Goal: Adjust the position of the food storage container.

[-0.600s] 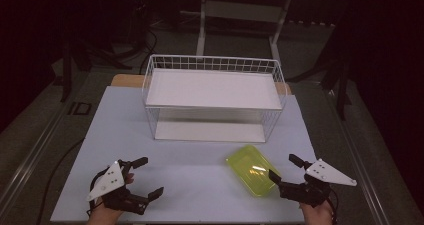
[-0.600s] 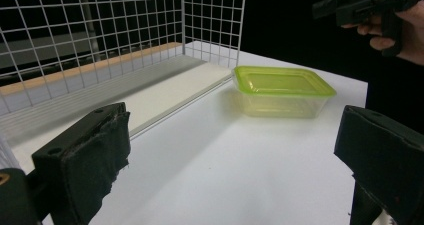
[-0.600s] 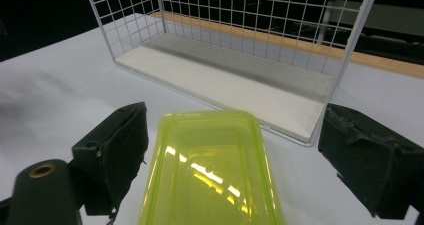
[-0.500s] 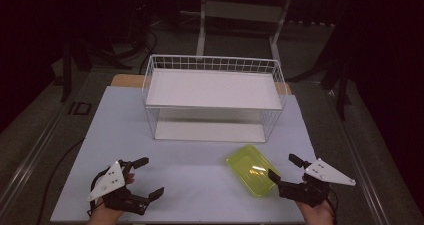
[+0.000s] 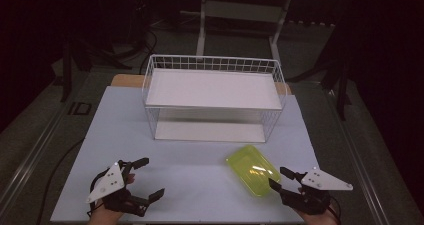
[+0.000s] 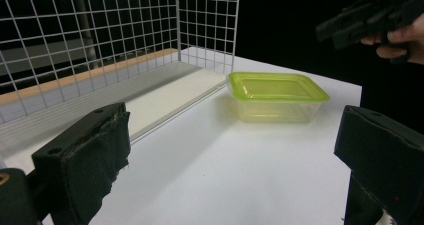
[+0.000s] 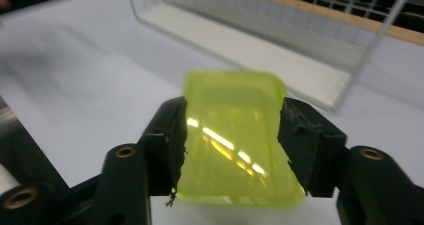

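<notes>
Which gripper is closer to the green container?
The right gripper: its open jaws sit on either side of the green container, at its near end. The left gripper rests open across the table, well apart from it.

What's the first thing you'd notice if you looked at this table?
The bright yellow-green plastic box pops out first, sitting on the white table near the front right. The right gripper has its jaws on either side of it, open. Behind it stands a big white wire rack with two shelves, and the left gripper waits open at the front left.
</notes>
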The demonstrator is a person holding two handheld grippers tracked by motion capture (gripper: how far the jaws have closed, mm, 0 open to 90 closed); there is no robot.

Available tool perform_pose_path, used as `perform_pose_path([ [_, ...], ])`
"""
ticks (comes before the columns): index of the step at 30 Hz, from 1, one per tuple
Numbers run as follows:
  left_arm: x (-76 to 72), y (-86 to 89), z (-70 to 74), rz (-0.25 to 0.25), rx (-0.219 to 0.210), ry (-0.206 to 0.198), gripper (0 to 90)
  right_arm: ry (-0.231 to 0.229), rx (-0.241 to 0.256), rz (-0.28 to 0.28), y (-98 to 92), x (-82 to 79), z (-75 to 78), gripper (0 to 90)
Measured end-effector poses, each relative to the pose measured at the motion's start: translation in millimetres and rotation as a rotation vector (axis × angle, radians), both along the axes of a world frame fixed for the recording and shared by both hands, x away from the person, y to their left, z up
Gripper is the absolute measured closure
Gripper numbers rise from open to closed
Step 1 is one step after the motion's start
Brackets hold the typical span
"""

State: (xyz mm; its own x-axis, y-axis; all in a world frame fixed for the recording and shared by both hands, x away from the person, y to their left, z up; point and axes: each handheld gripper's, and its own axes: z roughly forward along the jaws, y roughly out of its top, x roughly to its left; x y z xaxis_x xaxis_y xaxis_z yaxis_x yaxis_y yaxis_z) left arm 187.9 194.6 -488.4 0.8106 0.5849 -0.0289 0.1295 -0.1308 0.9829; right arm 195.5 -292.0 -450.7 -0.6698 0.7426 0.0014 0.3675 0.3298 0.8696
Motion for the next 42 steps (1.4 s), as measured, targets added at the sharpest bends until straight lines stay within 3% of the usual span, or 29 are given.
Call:
perform_pose_path([
  [3, -0.7, -1.3, 0.1, -0.004, 0.003, -0.004, 2.1, 0.049, 0.003, 0.012, -5.1, -3.7, -6.8, 58.8],
  [5, -0.8, -1.9, 0.2, -0.006, 0.005, -0.005, 2.1, 0.085, -0.025, 0.006, -9.8, -6.3, -13.7, 65.8],
  [9, -0.6, -2.9, -0.1, -0.007, 0.007, -0.002, 2.1, 0.129, -0.045, -0.009, -15.6, -6.3, -22.4, 73.3],
  [12, -0.1, -3.1, -0.4, -0.006, 0.01, 0.004, 2.1, 0.186, -0.066, -0.014, -21.5, -5.7, -35.1, 87.9],
  [15, 0.6, -3.5, -0.6, -0.006, 0.01, 0.006, 2.1, 0.213, -0.082, -0.022, -23.4, -5.1, -42.0, 89.9],
  [16, 0.8, -3.9, -0.6, -0.007, 0.013, 0.008, 2.1, 0.244, -0.111, -0.033, -23.2, -3.2, -47.1, 90.0],
  [21, 0.6, -5.8, -1.5, -0.011, 0.024, 0.009, 2.1, 0.291, -0.16, -0.061, -22.5, 5.6, -56.0, 90.0],
  [33, 0.9, -5.5, -2.3, -0.013, 0.029, 0.012, 2.1, 0.319, -0.156, -0.103, -18.0, 33.8, -63.4, 90.0],
  [42, 0.7, -8.4, -3.4, -0.021, 0.037, 0.017, 2.1, 0.285, -0.174, -0.144, -16.6, 69.4, -66.7, 90.0],
])
